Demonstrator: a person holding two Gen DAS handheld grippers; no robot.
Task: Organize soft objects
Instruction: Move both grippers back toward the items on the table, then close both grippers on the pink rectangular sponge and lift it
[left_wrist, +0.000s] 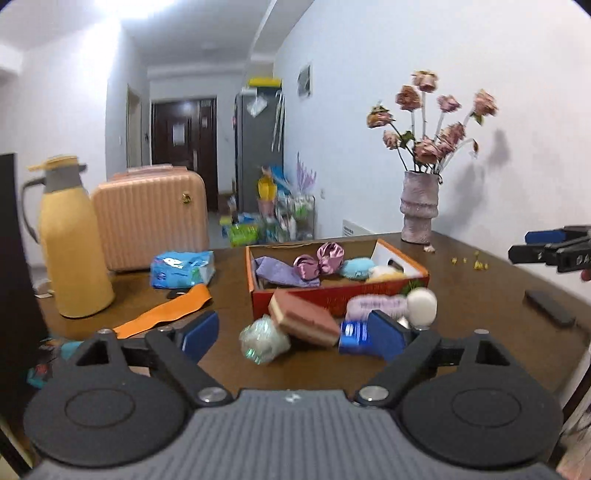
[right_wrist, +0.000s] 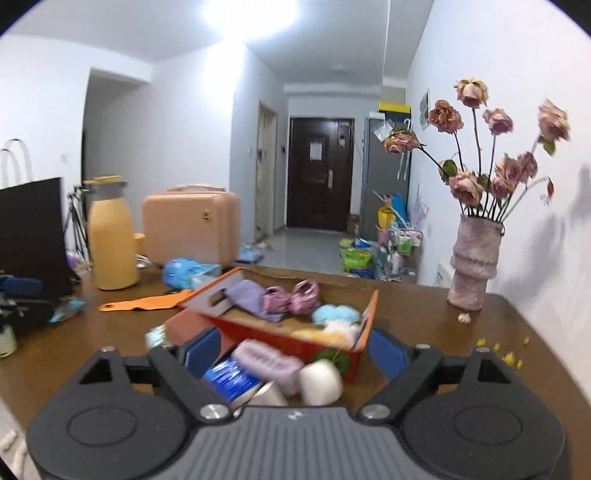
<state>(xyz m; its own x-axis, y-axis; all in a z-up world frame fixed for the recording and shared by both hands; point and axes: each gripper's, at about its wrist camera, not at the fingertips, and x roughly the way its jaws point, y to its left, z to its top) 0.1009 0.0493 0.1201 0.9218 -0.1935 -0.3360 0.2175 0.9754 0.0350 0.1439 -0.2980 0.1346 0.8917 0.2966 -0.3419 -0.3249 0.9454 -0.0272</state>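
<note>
Soft objects sat in two groups on the bench (left_wrist: 480, 302): purple cloth (left_wrist: 280, 275), pink scrunchie (left_wrist: 320, 260) and blue puff (left_wrist: 356, 267) already inside the orange box (left_wrist: 325, 301); sponge (left_wrist: 304, 319), wrapped ball (left_wrist: 264, 339), lilac pad (left_wrist: 373, 306) and white puff (left_wrist: 421, 301) lay loose just in front. Left hand-held gripper (left_wrist: 295, 334) had its jaws wide apart, empty. Right hand-held gripper (right_wrist: 295, 350) likewise spread, nothing pinched. Best next move, I judged: pick one loose item, centre it between the pads, close gently, lift clear over the box wall. Avoid the blue packet (left_wrist: 354, 334), probably not soft.
</note>
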